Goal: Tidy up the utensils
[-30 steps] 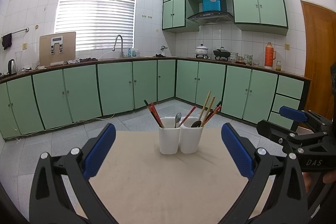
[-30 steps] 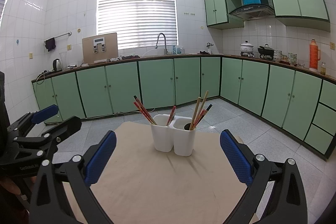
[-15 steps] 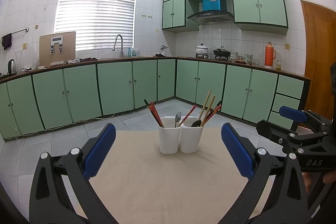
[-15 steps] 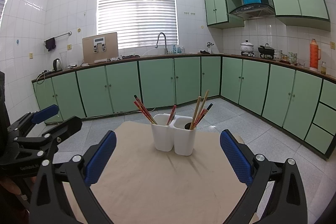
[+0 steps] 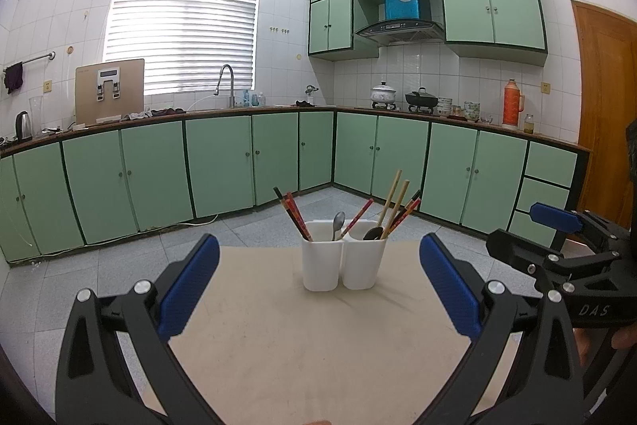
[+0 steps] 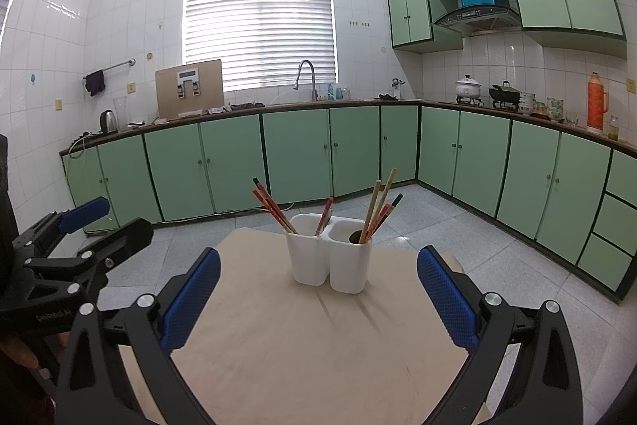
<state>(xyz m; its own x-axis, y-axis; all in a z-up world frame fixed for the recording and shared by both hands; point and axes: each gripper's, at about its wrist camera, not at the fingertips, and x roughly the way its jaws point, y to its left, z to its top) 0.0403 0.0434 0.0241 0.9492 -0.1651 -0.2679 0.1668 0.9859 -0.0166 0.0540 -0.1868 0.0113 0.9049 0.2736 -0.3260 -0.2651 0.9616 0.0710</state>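
Two joined white utensil cups (image 5: 343, 259) stand on a beige table (image 5: 302, 345). The left cup (image 6: 307, 253) holds red chopsticks (image 5: 295, 212) and a metal spoon (image 5: 338, 222). The right cup (image 6: 349, 261) holds wooden chopsticks (image 5: 394, 200), red chopsticks and a dark spoon (image 5: 372, 234). My left gripper (image 5: 318, 281) is open and empty, short of the cups. My right gripper (image 6: 318, 289) is open and empty, also short of the cups. Each gripper shows in the other's view: the right gripper (image 5: 565, 245) and the left gripper (image 6: 79, 237).
Green floor cabinets (image 5: 223, 162) run along the walls behind the table, with a sink tap (image 5: 226, 82) and pots (image 5: 384, 93) on the counter. A wooden door (image 5: 605, 98) is at the right. Grey tiled floor (image 5: 119, 253) surrounds the table.
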